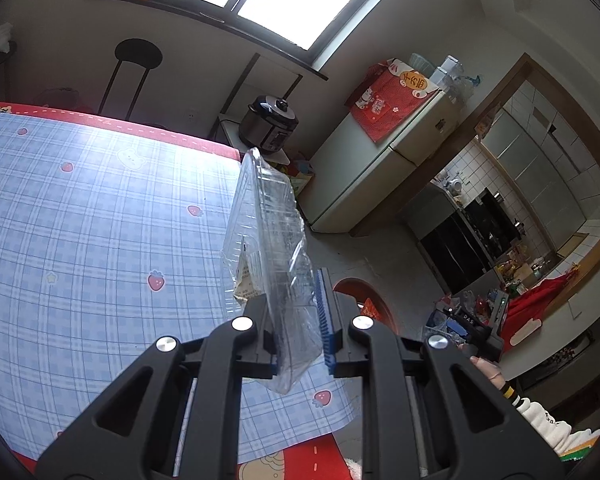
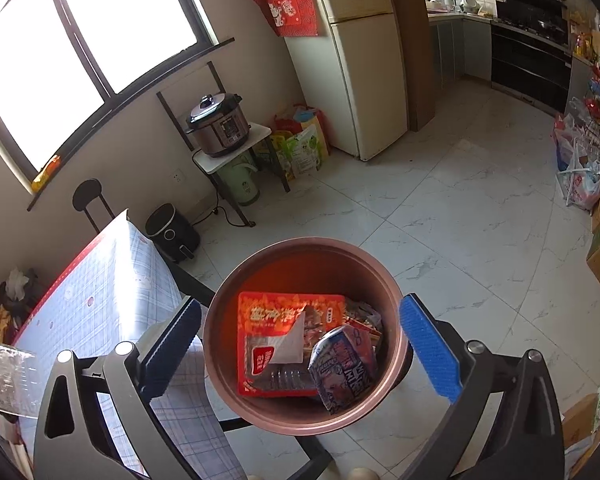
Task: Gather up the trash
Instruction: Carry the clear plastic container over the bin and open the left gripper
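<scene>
In the left wrist view we see our left claw [image 1: 300, 320] clamped on a clear, crinkled plastic food tray [image 1: 266, 236], which stands on edge between the blue-padded fingers and rises toward the middle of the frame. Behind it, filling the left half, lies the surface [image 1: 92, 216] covered with a blue plaid cloth printed with strawberries and edged in red.

In the right wrist view our right claw [image 2: 300, 344] is spread wide with nothing between its fingers, hanging above a round brown trash bin [image 2: 220, 344] at lower centre. Inside the bin lie a red printed snack packet [image 2: 268, 320] and, touching it on the right, a crushed dark printed drink can [image 2: 342, 364]. The bin stands on the pale marble-tiled floor [image 2: 440, 220], just beside the plaid surface at lower left.
</scene>
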